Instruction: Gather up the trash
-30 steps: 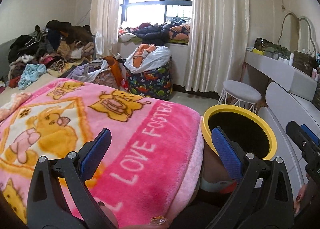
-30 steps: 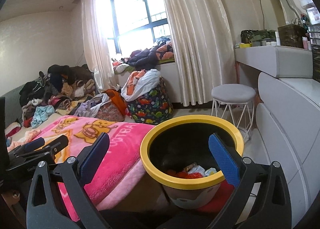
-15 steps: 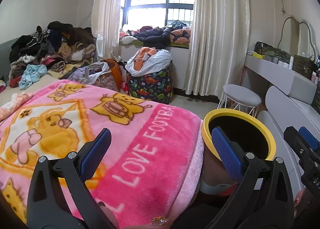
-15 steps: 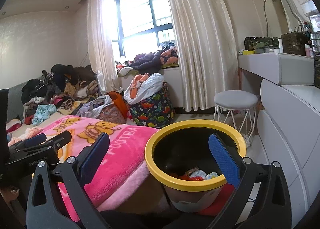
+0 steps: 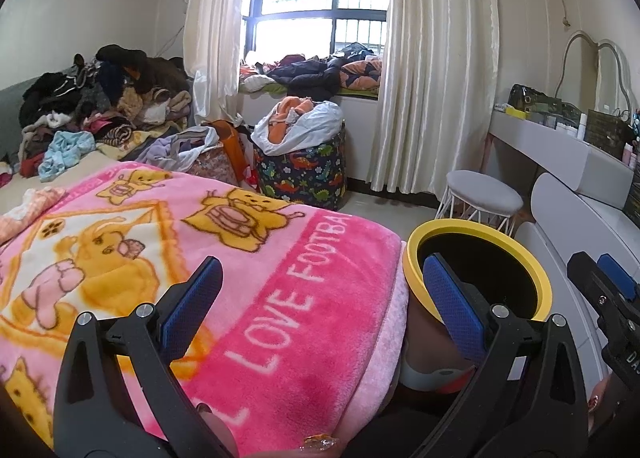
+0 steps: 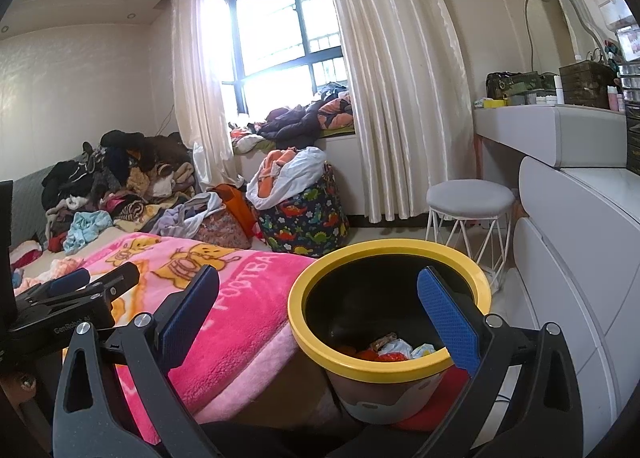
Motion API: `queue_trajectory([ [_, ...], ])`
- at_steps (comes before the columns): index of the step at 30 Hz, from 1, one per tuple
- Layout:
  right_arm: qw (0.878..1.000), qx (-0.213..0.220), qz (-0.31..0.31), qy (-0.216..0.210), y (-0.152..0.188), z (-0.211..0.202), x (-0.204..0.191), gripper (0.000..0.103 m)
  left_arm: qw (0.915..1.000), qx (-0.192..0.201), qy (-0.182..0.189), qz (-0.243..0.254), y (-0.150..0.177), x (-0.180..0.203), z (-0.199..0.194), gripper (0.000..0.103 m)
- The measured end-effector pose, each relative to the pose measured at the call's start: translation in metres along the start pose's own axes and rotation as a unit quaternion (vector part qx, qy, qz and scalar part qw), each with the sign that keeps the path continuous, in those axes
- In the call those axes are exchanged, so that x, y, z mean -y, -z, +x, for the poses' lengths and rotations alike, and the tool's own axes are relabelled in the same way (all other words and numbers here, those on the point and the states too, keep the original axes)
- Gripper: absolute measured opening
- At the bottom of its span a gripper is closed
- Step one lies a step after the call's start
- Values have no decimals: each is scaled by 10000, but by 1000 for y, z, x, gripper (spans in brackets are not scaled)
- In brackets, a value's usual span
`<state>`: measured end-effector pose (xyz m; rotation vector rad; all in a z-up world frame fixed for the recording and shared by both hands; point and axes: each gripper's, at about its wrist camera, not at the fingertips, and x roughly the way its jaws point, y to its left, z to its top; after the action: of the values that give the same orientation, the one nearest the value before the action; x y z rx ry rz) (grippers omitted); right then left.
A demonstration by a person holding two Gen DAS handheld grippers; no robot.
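A yellow-rimmed trash bin (image 6: 389, 254) stands beside the bed, with crumpled wrappers and scraps (image 6: 394, 350) at its bottom. In the left wrist view the bin (image 5: 478, 230) sits right of the pink blanket (image 5: 240, 258). My left gripper (image 5: 324, 302) hovers open over the blanket's edge, nothing between its blue pads. My right gripper (image 6: 320, 310) is open just above the bin's near rim, empty. The right gripper's tip (image 5: 600, 282) shows at the right edge of the left wrist view, and the left gripper (image 6: 80, 290) lies at the left in the right wrist view.
A pile of clothes (image 5: 100, 106) covers the far side of the bed. A dinosaur-print bag (image 5: 304, 166) stuffed with laundry stands by the window. A round grey stool (image 6: 470, 198) and a white dresser (image 6: 580, 258) flank the bin on the right.
Both grippers have tilted slightly upward, so the bin and blanket sit a little lower in view. Both stay open and empty.
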<state>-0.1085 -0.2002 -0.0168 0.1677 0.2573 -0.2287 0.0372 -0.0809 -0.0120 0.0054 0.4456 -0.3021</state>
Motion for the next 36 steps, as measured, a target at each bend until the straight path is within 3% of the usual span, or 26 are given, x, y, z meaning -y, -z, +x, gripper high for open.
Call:
queue_trajectory([
  [22, 10000, 17, -12, 0, -1, -1, -3, 97, 9999, -88, -50, -121, -3, -8, 2, 92],
  [29, 9995, 115, -251, -120, -5, -4, -18, 97, 9977, -127, -500, -446, -2, -36, 2, 92],
  [33, 9958, 55, -559, -716, -14, 1, -56, 97, 9920, -175, -894, -869, 7, -86, -5, 92],
  [36, 9852, -239, -855, -1468, -17, 12, -102, 97, 9791, -282, -1561, -1273, 18, -149, -14, 92],
])
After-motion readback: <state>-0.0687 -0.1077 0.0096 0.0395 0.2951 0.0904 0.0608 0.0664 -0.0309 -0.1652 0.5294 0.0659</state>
